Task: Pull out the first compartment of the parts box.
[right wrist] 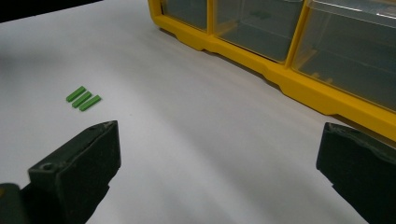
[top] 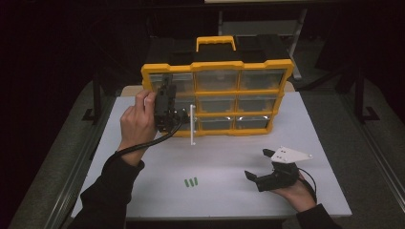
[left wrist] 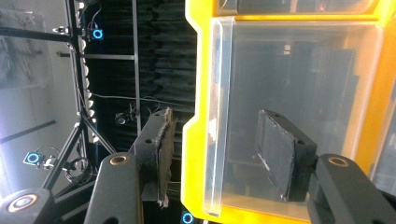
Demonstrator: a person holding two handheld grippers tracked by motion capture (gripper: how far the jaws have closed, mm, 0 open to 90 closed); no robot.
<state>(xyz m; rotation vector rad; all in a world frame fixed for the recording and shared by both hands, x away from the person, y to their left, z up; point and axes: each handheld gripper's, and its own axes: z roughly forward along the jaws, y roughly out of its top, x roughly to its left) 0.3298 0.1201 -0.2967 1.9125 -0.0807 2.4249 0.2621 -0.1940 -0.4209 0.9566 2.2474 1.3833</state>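
Here, near the lower edge of the high view, three small green sticks (top: pixel 191 182) are seen lying side by side on the white table (top: pixel 229 191), untouched. To the lower right of them the right gripper (top: pixel 261 164) is rested on the table in a hand (top: pixel 298 193); its jaws are spread wide and nothing is held between them.

Further up, left of the middle of the frame, the left gripper (top: pixel 167 95) is held by the left hand (top: pixel 136 119) against the yellow box of drawers (top: pixel 217 95), which is stood upright at the far side of the table. In the left gripper view the jaws are placed astride the yellow frame at the box's edge: one pad (left wrist: pixel 278 151) is seen in front of the clear drawer (left wrist: pixel 299 112), the other pad (left wrist: pixel 159 149) outside the frame. The jaws are about half open, and no pressing on the plastic can be made out.

For a good grip, the gripper should probably be pushed a little deeper and closed slowly, so that the box is not tipped.

A clear drawer front (top: pixel 192 125) is seen standing out from the lower left cell. The drawers look empty, as far as can be told through the plastic.
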